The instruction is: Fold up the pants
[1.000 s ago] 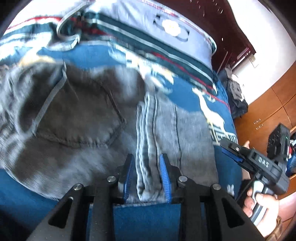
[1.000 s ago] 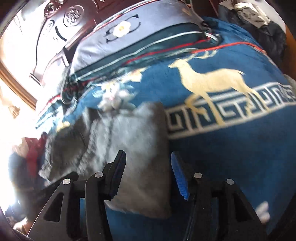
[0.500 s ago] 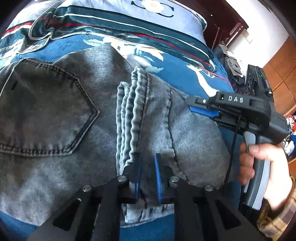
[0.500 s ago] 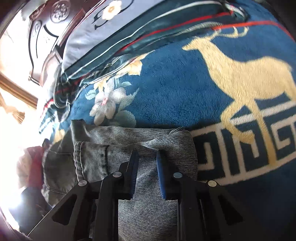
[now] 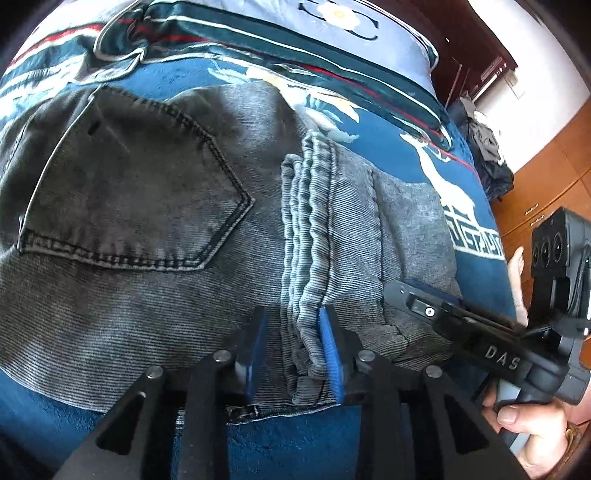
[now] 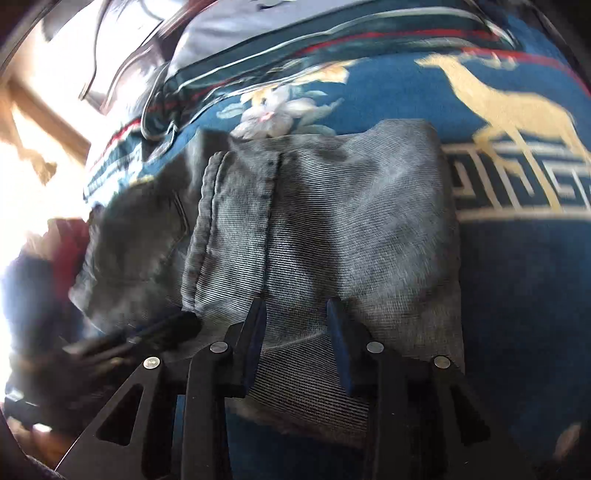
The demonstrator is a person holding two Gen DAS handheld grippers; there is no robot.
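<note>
Grey denim pants (image 5: 192, 240) lie folded on a blue blanket, back pocket (image 5: 125, 192) up at the left, stacked leg hems (image 5: 306, 221) folded over the middle. My left gripper (image 5: 291, 347) is open, its blue pads astride the hem stack at the near edge. My right gripper (image 6: 295, 332) is open over the folded leg fabric (image 6: 332, 221) near its front edge; it also shows in the left wrist view (image 5: 480, 332), held by a hand at the right.
The blue blanket (image 6: 517, 295) with a gold deer pattern covers the bed. A pillow (image 5: 332, 33) lies at the head. A dark wooden headboard and an orange wooden cabinet (image 5: 546, 192) stand at the right, with dark clothes (image 5: 487, 158) piled beside the bed.
Both grippers were closed on the denim half a second ago and have opened. The right gripper has pulled back toward the near edge of the fold.
</note>
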